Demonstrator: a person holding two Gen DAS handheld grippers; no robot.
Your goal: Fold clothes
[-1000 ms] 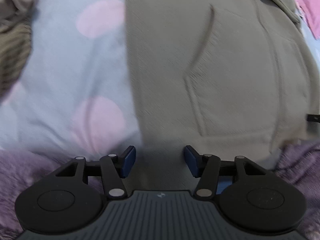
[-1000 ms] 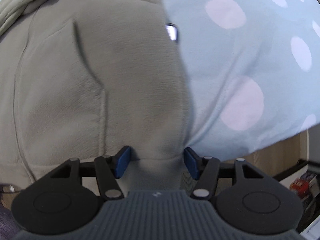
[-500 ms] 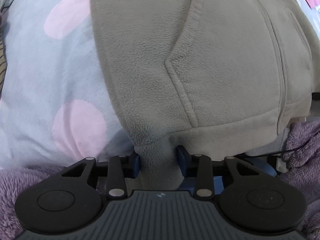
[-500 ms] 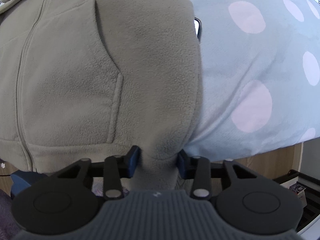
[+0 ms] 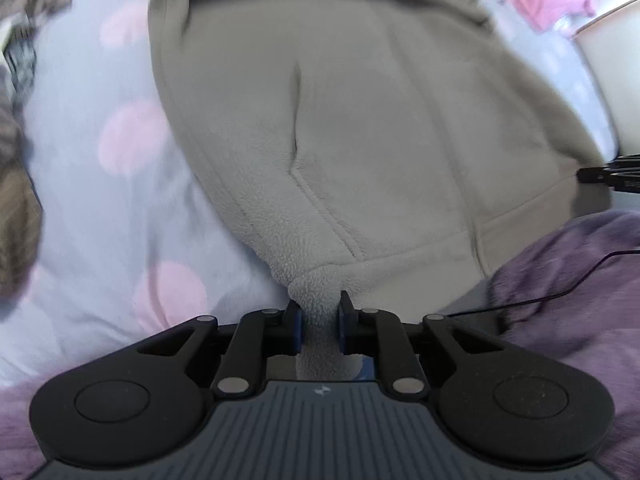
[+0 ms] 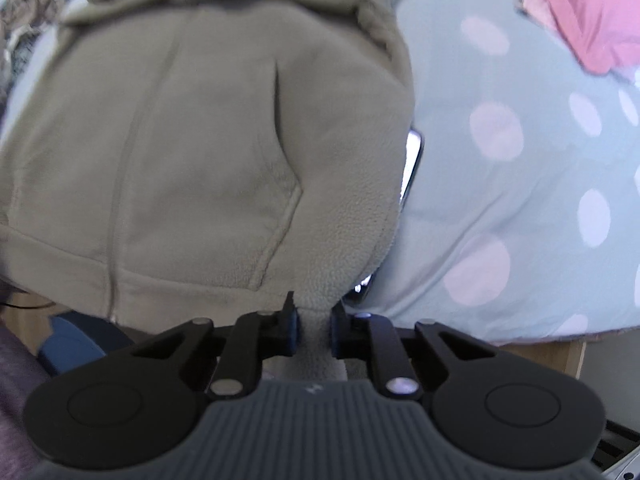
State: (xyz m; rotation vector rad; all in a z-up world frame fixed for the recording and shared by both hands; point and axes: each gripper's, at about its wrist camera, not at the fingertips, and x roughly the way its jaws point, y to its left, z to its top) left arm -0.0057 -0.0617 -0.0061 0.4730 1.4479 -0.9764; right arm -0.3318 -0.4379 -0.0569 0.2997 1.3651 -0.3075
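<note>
A beige fleece zip jacket (image 5: 340, 128) lies front up on a pale bedspread with pink dots (image 5: 100, 184). My left gripper (image 5: 319, 320) is shut on the jacket's bottom left hem corner. My right gripper (image 6: 312, 322) is shut on the bottom right hem corner of the same jacket (image 6: 208, 140). Both corners are lifted and the hem stretches between them. Slanted pockets and the centre zip show in both views.
A phone (image 6: 412, 160) lies on the bedspread (image 6: 520, 184), partly under the jacket's right edge. A pink garment (image 6: 580, 12) lies at the far right. A purple fluffy blanket (image 5: 568, 288) and a black cable (image 5: 560, 292) are near the bed's edge. Brown striped clothes (image 5: 16, 160) lie left.
Both grippers closed on the hem corners, then lifted and pulled them toward me. The jacket's lower part has risen off the bed.
</note>
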